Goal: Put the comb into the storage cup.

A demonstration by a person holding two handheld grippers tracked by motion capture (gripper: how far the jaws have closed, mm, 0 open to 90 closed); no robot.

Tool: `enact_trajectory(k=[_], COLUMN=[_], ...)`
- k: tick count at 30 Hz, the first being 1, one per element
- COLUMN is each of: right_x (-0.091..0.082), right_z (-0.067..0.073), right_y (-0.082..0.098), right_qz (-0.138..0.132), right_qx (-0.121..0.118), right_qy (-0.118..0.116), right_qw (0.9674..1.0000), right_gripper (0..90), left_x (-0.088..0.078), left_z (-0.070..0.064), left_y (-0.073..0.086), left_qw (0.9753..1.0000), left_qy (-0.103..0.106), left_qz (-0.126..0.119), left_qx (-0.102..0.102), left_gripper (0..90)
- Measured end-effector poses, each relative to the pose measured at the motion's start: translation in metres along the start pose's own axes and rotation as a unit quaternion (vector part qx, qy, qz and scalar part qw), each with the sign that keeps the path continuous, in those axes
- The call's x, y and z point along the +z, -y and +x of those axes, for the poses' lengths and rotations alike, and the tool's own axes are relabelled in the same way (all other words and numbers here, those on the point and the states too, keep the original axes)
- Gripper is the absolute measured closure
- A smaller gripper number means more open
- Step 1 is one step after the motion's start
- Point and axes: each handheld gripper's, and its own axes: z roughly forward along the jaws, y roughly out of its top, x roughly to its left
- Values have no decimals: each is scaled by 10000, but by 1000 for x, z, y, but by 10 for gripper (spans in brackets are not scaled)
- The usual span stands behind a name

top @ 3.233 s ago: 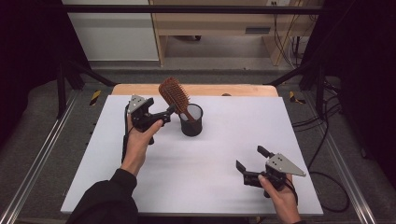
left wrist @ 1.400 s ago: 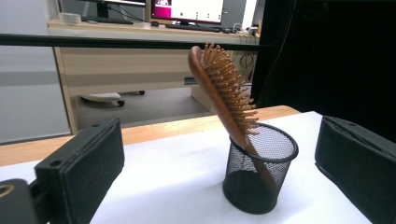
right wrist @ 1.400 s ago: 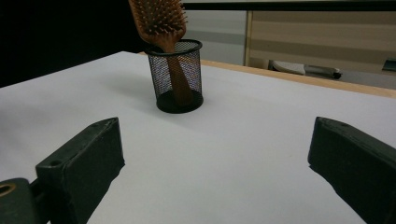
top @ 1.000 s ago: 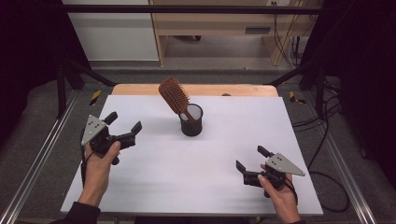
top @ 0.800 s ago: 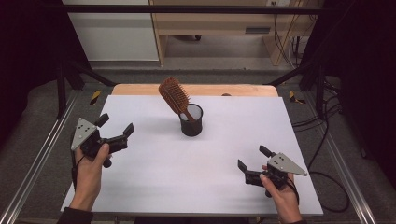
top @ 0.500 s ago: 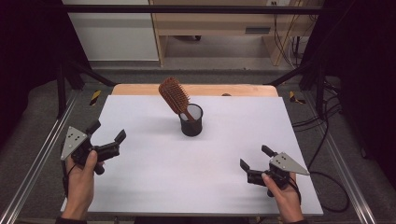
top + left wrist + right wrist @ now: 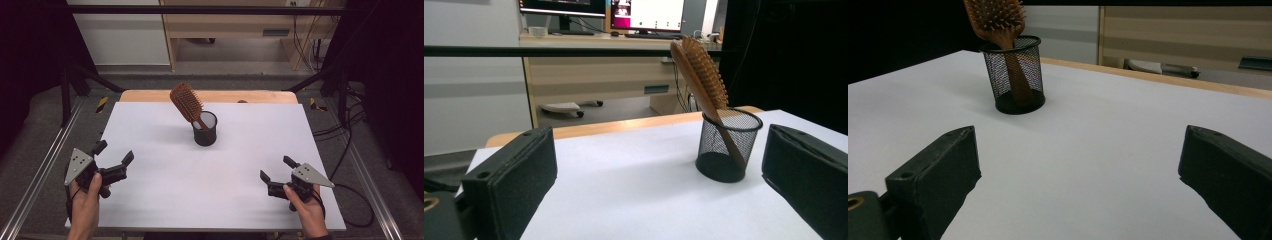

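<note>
- The hairbrush (image 7: pixel 187 102) is sitting handle-down in the black mesh cup (image 7: pixel 205 129), toward the far middle of the white table (image 7: pixel 165 195). It's tilted, so the bristle head leans up and off to the left of the cup as seen from above.
- Left gripper (image 7: pixel 114 160) is over the near left corner of the table with its jaws spread wide and nothing between them. It's well apart from the cup.
- Right gripper (image 7: pixel 277 170) is over the near right corner, also spread wide and holding nothing, and also well away from the cup.
- In both gripper views you look out between two black pads at the cup and brush standing farther off on the bare white top.
</note>
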Motion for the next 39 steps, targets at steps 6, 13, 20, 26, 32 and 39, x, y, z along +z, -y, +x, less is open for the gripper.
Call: enact_trajectory(k=[6, 13, 20, 26, 32, 39], right_x=[-2, -4, -4, -4, -4, -5], right_z=[-3, -7, -8, -9, -8, -8], right_y=[0, 1, 2, 3, 3, 3], right_qz=[-34, -70, -103, -183, -218, -252], right_qx=[-30, -76, -259, -289, -265, -236], right_qy=[72, 112, 130, 4, -162, -166], right_qw=[10000, 9999, 9995, 9994, 9993, 9993], right_gripper=[35, 34, 38, 44, 69, 69], left_x=[0, 1, -2, -7, -10, -15], left_z=[-6, -11, -18, -30, -35, -24], left_y=[8, 15, 18, 20, 22, 25], left_qw=[9998, 9996, 9994, 9992, 9990, 9995], left_qy=[83, 239, 318, 403, 380, 240], left_qz=[123, 162, 149, 58, 16, -17], left_qx=[128, 63, 77, 7, 225, 208], left_gripper=[15, 15, 15, 17, 13, 14])
